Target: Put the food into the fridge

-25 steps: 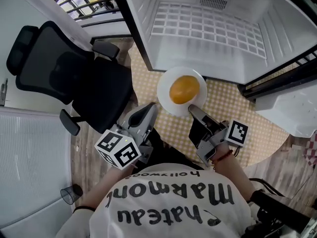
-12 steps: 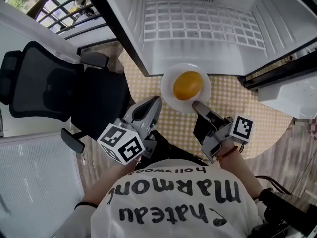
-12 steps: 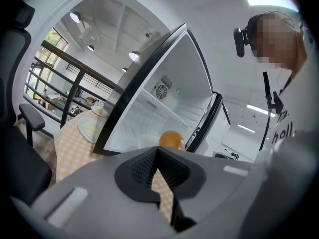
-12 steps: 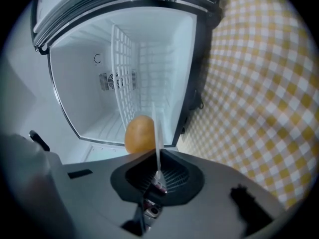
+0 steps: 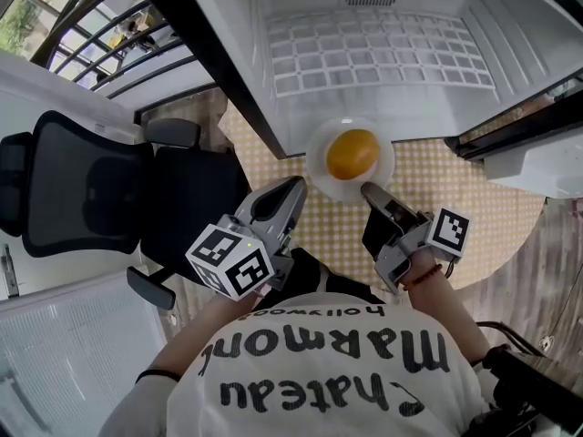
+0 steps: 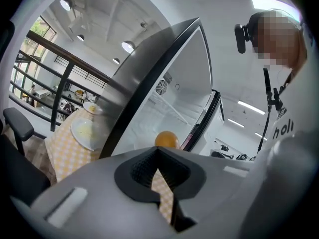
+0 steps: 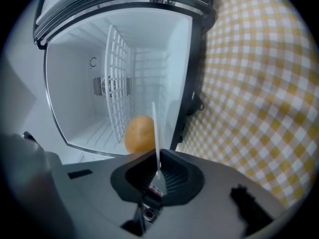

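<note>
A round orange food item (image 5: 352, 153) lies on a white plate (image 5: 321, 173) held just in front of the open fridge (image 5: 383, 53), level with its lower front edge. My right gripper (image 5: 368, 190) is shut on the plate's near rim. In the right gripper view the plate (image 7: 155, 133) shows edge-on as a thin white line between the jaws of my right gripper (image 7: 157, 172), with the food item (image 7: 139, 134) behind it. My left gripper (image 5: 294, 189) hangs beside the plate on the left, shut and holding nothing. From the left gripper (image 6: 158, 159) the food item (image 6: 167, 139) shows ahead.
The fridge has a white wire shelf (image 5: 383, 48) with nothing on it, and its dark door (image 5: 196, 53) stands open at the left. A black office chair (image 5: 100, 189) stands left of me. Below the plate is a yellow checkered tablecloth (image 5: 428, 176).
Both grippers and the plate with the food have moved a little toward the fridge opening. The right gripper keeps its hold on the rim.
</note>
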A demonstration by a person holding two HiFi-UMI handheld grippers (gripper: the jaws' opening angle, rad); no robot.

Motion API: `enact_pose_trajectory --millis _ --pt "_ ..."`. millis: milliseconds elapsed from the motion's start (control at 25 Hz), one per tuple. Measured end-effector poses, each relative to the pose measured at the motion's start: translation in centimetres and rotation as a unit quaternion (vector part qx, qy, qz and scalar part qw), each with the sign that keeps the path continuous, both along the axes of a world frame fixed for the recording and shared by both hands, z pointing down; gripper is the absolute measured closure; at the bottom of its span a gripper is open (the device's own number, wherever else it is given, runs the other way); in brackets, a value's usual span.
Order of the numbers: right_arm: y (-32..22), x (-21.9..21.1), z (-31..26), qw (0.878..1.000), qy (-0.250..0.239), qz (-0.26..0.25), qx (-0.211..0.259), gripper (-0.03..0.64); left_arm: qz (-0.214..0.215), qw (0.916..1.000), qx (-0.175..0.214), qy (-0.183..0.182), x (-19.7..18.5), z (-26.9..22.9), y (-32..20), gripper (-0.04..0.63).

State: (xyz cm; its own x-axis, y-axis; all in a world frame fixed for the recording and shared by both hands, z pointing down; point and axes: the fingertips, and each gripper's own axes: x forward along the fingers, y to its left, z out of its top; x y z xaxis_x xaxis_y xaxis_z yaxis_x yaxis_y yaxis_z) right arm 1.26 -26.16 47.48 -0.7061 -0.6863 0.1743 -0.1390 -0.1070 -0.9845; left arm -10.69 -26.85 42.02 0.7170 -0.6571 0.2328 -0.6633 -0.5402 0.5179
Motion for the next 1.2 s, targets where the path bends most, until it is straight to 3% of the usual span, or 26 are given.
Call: enact_pose_trajectory --millis 360,760,1200 --pt "-2.3 -0.6 0.9 0.999 0.017 0.046 -0.024 0.589 0.035 0.9993 -0.005 -0.013 -1.1 0.5 -1.4 0.591" --pt "-5.3 -1.7 1.2 0.995 0.027 0.079 -0.056 0.589 0.047 0.9989 0.003 0.002 -1.4 0.5 -2.1 0.591" --pt "-9.8 -2.7 0.8 0.994 0.072 0.077 -0.026 0.589 0.037 0.9992 0.008 0.011 -1.8 0.5 -2.2 0.591"
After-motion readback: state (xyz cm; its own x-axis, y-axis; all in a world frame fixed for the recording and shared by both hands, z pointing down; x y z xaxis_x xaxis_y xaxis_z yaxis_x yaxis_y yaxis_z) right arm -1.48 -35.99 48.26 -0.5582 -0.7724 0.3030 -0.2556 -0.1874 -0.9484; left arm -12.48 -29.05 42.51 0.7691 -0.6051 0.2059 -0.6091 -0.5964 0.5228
